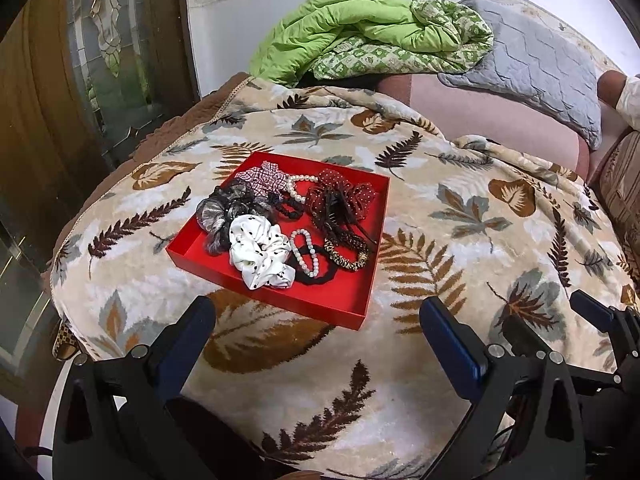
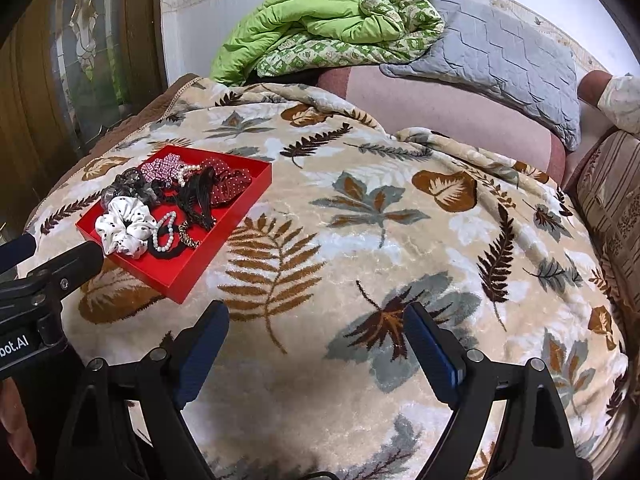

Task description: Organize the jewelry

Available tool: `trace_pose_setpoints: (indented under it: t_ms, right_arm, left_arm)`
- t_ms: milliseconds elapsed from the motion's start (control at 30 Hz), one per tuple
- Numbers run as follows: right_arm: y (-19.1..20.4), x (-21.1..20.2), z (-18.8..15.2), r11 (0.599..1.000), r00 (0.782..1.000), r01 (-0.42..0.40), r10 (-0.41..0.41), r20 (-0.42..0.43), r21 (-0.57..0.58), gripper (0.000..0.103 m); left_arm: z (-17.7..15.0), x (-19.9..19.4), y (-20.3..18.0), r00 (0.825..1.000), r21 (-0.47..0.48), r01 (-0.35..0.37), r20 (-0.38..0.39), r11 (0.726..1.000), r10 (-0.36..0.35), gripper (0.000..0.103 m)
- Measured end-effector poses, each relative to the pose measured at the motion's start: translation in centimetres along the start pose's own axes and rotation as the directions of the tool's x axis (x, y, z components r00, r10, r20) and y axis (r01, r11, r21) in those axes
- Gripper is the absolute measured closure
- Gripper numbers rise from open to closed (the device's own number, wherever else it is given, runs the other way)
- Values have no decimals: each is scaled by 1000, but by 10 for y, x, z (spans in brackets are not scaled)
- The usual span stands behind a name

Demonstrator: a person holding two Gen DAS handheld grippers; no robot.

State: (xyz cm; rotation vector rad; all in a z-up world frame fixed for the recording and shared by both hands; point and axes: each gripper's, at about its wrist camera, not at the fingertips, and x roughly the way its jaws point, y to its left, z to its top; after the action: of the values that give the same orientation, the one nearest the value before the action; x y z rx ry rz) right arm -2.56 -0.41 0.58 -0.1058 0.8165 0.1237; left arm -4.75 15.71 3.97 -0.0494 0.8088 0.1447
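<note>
A shallow red tray [image 1: 280, 297] [image 2: 160, 276] lies on the leaf-patterned blanket. In it lie a white dotted scrunchie [image 1: 260, 256] [image 2: 126, 226], a grey sheer scrunchie [image 1: 228, 208], a red dotted scrunchie [image 1: 344, 196], a black claw clip [image 1: 340, 212], a pearl bracelet [image 1: 306, 256] and dark hair ties. My left gripper [image 1: 316, 312] hovers just short of the tray's near edge, open and holding nothing. My right gripper [image 2: 316, 314] stands open over bare blanket to the right of the tray, with nothing between its fingers.
The leaf blanket [image 2: 360, 240] covers a bed. A green quilt [image 1: 360, 32] and a grey pillow [image 1: 532, 64] lie at the back by the wall. A wooden door [image 1: 60, 100] stands on the left. A person's sleeve [image 2: 620, 100] shows at the right edge.
</note>
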Motion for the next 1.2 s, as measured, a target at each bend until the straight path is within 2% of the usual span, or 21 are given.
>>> trace_pose_setpoints:
  t_ms: [300,1200]
  right_arm:
    - [-4,7,-1,1000,1000,6,-6,-17,21,11]
    - [4,4,-3,1000,1000,17,-17,1,7,10]
  left_arm:
    - [-1,4,1,1000,0,3,-10,1000,-3,2]
    - [-9,12,6,999,-15,29,-35,999,-30,2]
